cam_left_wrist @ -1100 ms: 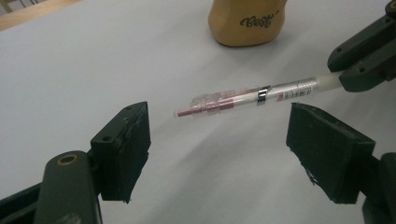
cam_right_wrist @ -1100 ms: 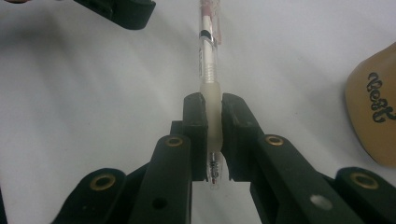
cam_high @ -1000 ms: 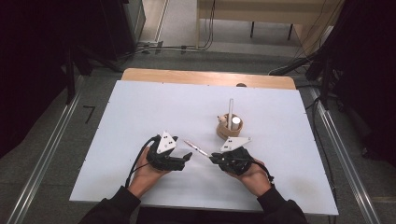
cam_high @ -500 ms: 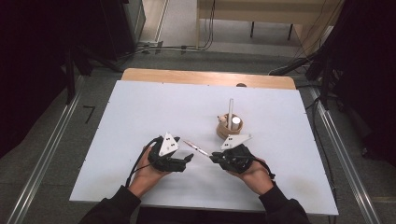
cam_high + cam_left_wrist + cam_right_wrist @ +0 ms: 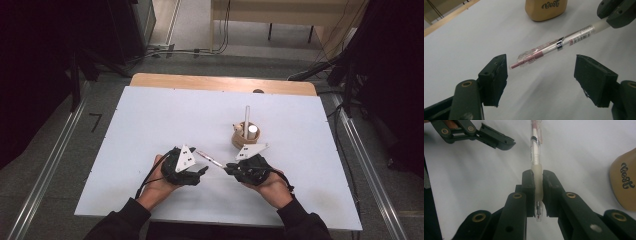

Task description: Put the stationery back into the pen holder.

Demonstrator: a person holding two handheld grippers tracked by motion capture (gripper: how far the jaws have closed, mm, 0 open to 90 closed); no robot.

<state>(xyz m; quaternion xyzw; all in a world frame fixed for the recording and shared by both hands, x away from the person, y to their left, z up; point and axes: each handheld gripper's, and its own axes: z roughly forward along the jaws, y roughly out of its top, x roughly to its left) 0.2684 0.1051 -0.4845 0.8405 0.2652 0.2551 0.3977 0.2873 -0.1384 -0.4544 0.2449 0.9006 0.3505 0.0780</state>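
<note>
The right gripper [image 5: 538,195] clamps a clear pen [image 5: 554,46] with a barcode label, the left gripper [image 5: 540,75] has just been closing yet stands wide around its tip, near the wooden holder [image 5: 546,8] reading "Best".

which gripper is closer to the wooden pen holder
Right. The right gripper, shut on the pen, sits just below the wooden pen holder; the left gripper is farther off to its lower left.

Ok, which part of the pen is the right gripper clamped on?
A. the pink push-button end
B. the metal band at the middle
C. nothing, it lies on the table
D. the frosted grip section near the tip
D: in the right gripper view the right gripper pinches the pen on its frosted grip, spring and tip just below the pads.
</note>
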